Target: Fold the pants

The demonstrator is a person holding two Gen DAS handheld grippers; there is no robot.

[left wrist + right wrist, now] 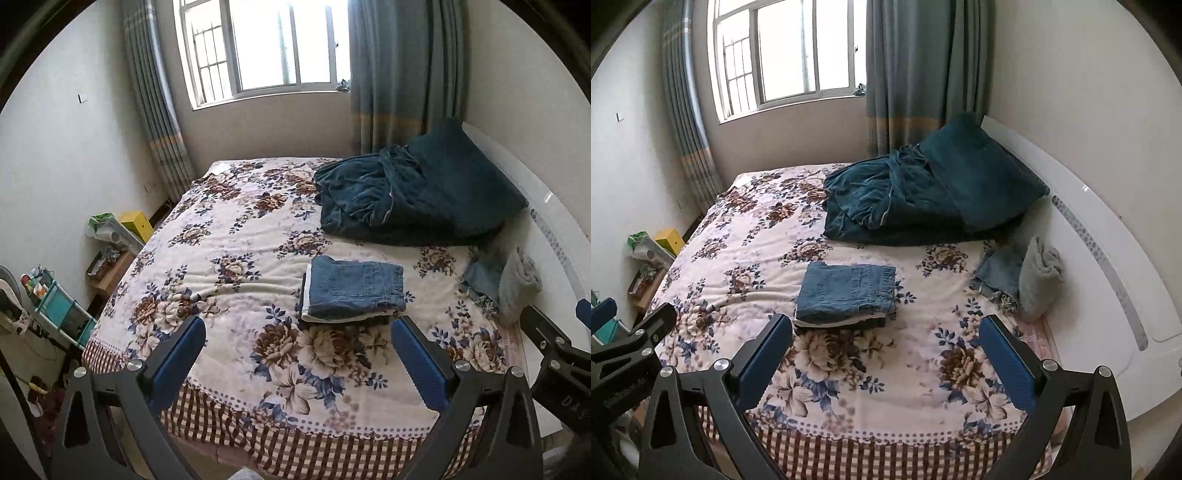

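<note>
A pair of blue jeans (354, 290) lies folded in a neat rectangle on top of a small stack of folded clothes on the floral bedspread (229, 236); it also shows in the right wrist view (847, 291). My left gripper (297, 334) is open and empty, held above the bed's near edge, short of the stack. My right gripper (886, 332) is open and empty, also near the foot of the bed, with the stack just beyond its left finger (768, 354). The right gripper also shows at the right edge of the left wrist view (554, 343).
A crumpled dark teal blanket and pillow (417, 188) lie at the back right of the bed. A loose denim piece (997, 275) and a grey towel (1039, 277) lie by the white headboard (1108, 240). A cluttered shelf and boxes (110, 236) stand left of the bed.
</note>
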